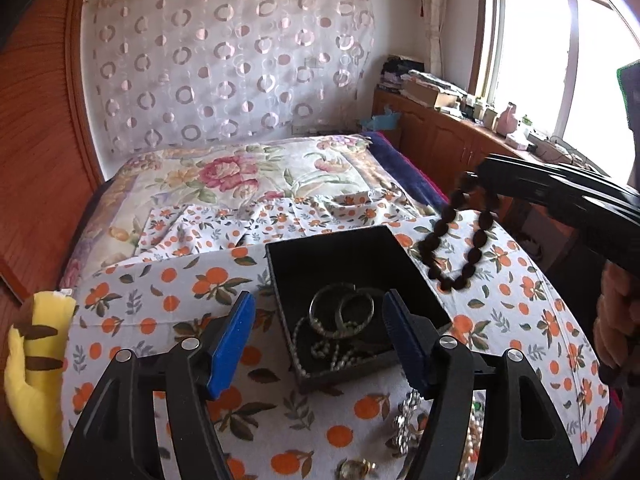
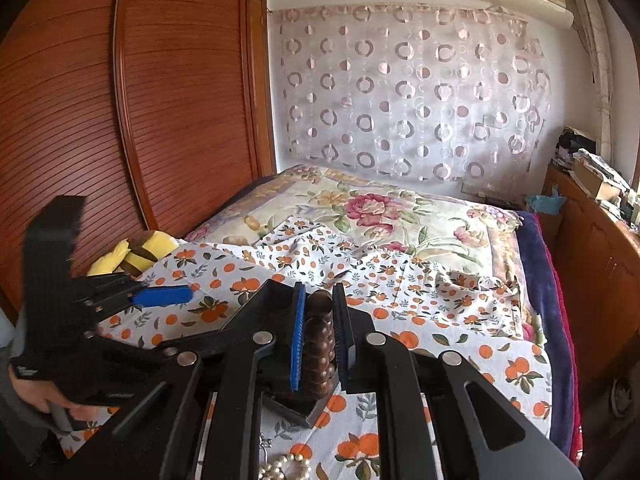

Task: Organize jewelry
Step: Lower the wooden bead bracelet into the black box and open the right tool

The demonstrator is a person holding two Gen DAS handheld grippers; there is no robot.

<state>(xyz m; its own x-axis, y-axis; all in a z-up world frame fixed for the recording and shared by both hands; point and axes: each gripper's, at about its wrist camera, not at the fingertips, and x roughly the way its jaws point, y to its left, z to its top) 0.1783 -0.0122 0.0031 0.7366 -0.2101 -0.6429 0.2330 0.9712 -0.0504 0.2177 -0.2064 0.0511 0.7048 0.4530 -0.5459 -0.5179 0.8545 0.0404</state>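
Bracelet of dark wood beads, light + floppy, hangs pinched in closed right gripper; left gripper open, empty, over box.

Right tool clamped on brown bead string, over orange-print cloth, left tool beside it

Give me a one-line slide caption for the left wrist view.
Open left gripper hovers over black square jewelry box as right gripper carries dark brown wooden bead bracelet above it.
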